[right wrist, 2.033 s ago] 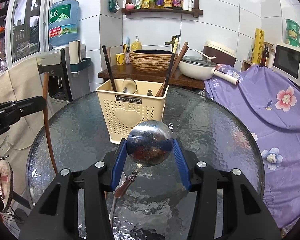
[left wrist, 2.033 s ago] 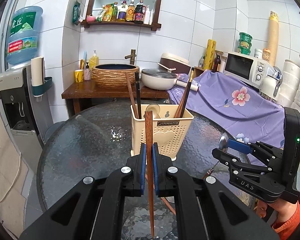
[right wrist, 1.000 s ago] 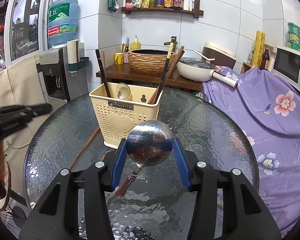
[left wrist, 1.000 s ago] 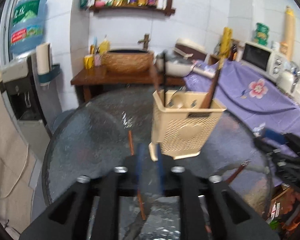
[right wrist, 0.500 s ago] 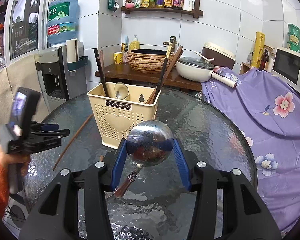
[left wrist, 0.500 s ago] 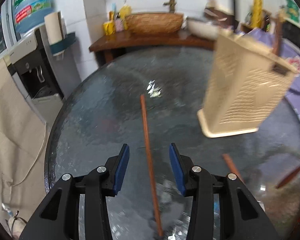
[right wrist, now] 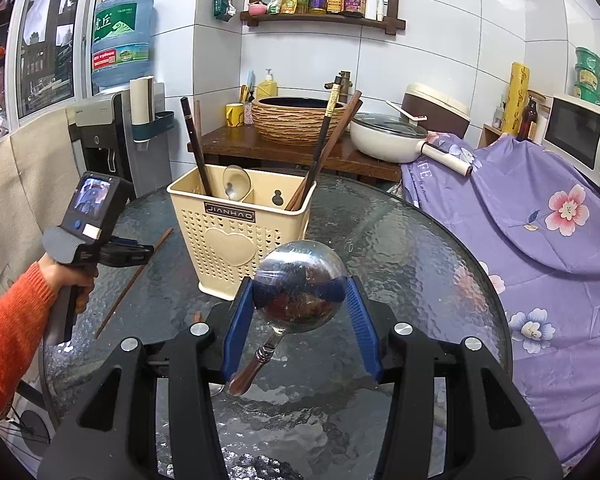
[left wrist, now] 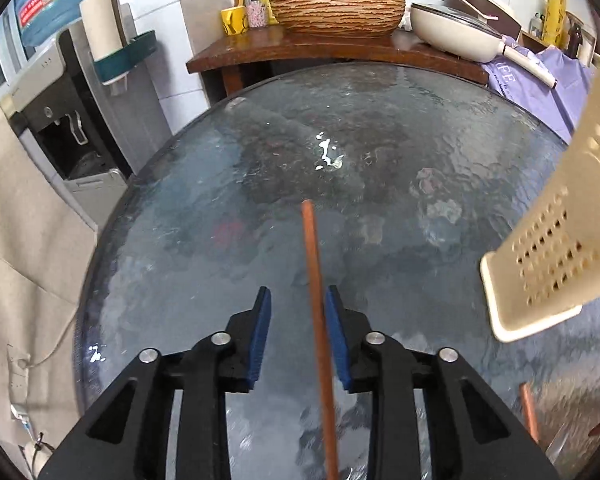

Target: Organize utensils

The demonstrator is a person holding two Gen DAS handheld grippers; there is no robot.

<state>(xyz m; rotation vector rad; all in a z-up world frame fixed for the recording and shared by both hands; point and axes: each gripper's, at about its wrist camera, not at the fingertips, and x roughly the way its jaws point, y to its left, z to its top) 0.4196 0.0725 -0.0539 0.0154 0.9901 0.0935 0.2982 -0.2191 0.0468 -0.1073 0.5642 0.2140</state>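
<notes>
Wooden chopstick (left wrist: 314,280) lies between spread left fingers (left wrist: 260,328); right fingers (right wrist: 236,328) clamp ladle (right wrist: 300,286).

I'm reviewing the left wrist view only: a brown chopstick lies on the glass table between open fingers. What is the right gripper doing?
Observer: The right gripper is shut on a metal ladle, with its pads against the round bowl and the handle slanting down below.
Operator: The cream holder is cut off at the edge of my frame. What is in it?
Observer: In the left side of the holder stand a dark chopstick and a spoon.
Operator: And the right side?
Observer: Two chopsticks lean there, one dark and one brown.
</notes>
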